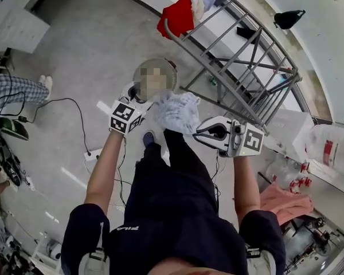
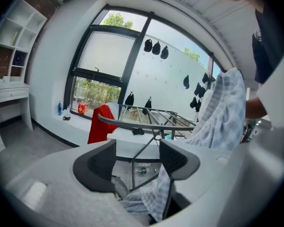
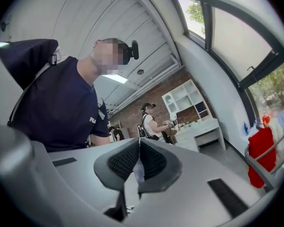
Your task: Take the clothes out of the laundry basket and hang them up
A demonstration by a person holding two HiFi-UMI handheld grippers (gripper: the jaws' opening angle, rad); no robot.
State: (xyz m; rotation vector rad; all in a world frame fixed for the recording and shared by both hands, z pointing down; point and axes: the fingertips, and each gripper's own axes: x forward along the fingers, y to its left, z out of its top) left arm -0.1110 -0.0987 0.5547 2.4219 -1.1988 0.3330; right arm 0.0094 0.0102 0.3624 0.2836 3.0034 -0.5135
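Concrete floor (image 1: 92, 56) below: right gripper (image 3: 138, 157) pinches the cloth (image 1: 176, 112), left gripper (image 2: 137, 157) gapes around its edge, so clamp left first, then spread it flat over the rack (image 1: 218, 85).

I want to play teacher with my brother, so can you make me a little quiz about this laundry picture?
1. True or false: the red garment lies on the floor.
2. What do the right gripper's jaws pinch? A a bottle, B the pale checked garment, C a shoe.
3. Fill in: the red garment hangs over the drying ____.
Key: 1 false, it hangs on the drying rack. 2 B. 3 rack.
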